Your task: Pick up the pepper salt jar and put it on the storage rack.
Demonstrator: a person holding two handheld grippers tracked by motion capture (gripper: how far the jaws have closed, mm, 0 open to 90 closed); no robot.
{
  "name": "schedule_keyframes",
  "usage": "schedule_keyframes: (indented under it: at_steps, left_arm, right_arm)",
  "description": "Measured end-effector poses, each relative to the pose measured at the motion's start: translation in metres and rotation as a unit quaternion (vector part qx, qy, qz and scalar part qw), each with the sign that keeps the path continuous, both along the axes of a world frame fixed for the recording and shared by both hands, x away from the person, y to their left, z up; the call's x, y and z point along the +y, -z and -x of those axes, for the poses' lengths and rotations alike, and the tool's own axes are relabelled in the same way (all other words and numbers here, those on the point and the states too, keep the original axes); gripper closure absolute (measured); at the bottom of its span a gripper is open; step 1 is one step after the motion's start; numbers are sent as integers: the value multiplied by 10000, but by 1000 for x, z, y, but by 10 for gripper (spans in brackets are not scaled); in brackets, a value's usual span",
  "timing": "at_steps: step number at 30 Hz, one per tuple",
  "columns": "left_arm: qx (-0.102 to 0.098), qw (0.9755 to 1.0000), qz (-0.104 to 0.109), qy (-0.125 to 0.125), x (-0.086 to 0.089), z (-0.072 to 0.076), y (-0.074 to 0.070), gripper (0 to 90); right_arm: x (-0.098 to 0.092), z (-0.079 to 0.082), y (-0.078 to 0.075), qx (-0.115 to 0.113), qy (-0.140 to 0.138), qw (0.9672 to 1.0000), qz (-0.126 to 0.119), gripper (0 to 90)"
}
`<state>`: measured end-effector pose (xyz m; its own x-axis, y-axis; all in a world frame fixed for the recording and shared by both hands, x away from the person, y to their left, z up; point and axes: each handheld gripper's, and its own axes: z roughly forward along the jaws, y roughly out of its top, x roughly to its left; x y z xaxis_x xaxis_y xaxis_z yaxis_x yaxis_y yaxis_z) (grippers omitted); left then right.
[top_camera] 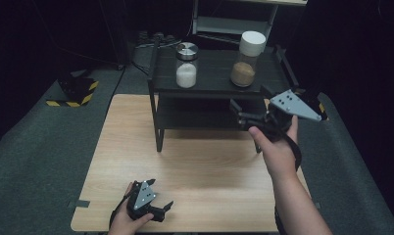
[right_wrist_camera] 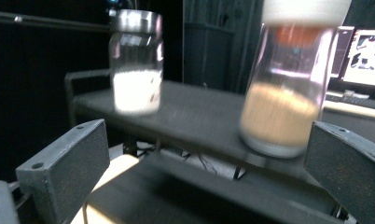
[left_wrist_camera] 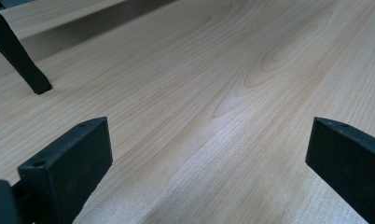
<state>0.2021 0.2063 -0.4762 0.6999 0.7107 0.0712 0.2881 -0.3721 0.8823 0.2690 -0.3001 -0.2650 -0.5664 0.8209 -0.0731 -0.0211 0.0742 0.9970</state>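
Observation:
A black two-tier shelf (top_camera: 214, 78) stands at the far side of the wooden table (top_camera: 195, 166). On its top tier a silver-lidded jar of white powder (top_camera: 186, 66) stands left of a taller white-lidded jar of brown granules (top_camera: 247, 58). A hand holds my right gripper (top_camera: 248, 102) raised and open in front of the shelf's right end, below the brown jar. Its own view shows the white jar (right_wrist_camera: 135, 65) and the brown jar (right_wrist_camera: 288, 84) beyond the open jaws, both blurred. My left gripper (top_camera: 160, 194) sits open and empty near the table's front edge, over bare wood (left_wrist_camera: 209, 116).
A shelf leg (left_wrist_camera: 24, 60) stands ahead and to the left of the left gripper. Grey carpet surrounds the table, with a yellow-and-black striped object (top_camera: 77, 90) on the floor at the left. A white rack (top_camera: 234, 22) stands behind the shelf, and a lit monitor (right_wrist_camera: 363, 56) farther back.

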Motion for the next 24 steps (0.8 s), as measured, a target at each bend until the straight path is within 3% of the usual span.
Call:
schedule_keyframes:
  at_steps: [5,12,20,24]
  left_arm:
    - [-9,10000,-11,11,0,0,0,9]
    - [-19,10000,8,-3,0,1,0,9]
    - [-91,10000,-39,-6,-1,3,1,9]
    - [-119,9999,-97,-1,-3,4,1,9]
  right_arm:
    - [-7,12,28,170,-81,9998,22,4]
    - [-16,28,68,432,-80,9987,250,5]
    - [-30,41,131,974,-53,9939,519,5]
    - [-35,44,155,1305,31,9892,671,6]
